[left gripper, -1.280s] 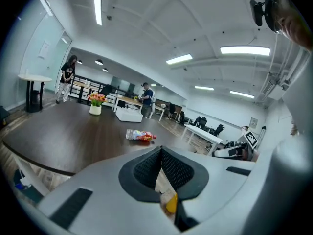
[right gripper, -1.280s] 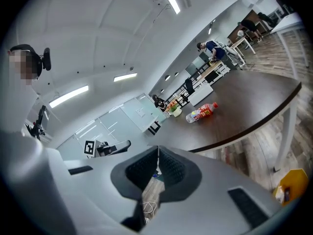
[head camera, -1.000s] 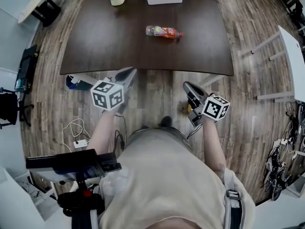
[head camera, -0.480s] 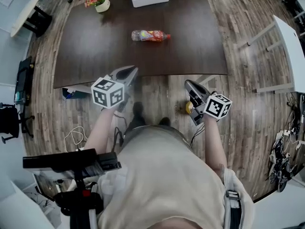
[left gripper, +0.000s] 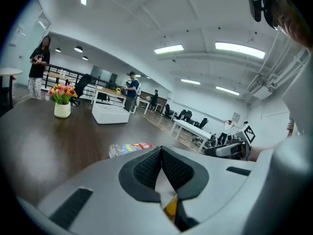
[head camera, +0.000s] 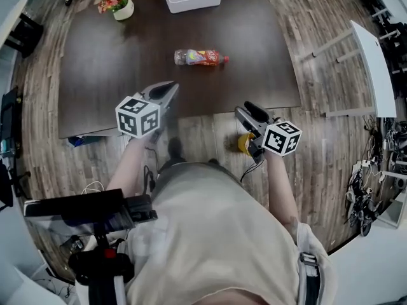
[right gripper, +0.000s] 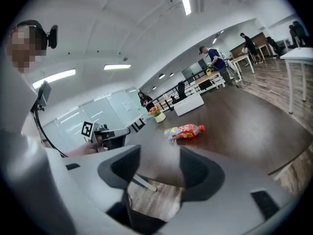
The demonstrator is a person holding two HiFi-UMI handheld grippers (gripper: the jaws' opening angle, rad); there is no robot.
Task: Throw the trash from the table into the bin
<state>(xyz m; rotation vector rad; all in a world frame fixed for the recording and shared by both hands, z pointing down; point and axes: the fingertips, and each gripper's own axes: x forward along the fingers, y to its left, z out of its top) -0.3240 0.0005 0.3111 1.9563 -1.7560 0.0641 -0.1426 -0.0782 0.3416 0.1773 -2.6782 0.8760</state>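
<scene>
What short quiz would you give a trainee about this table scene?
1. True or false: the bottle lies on its side on the table.
2. Which gripper has its jaws apart? A left; B right; C both.
3. Fill in: at the table's far left corner stands a pot of ____.

Key
1. True.
2. B. The right gripper has just been opening its jaws, with nothing between them; the left gripper is shut.
3. flowers.
</scene>
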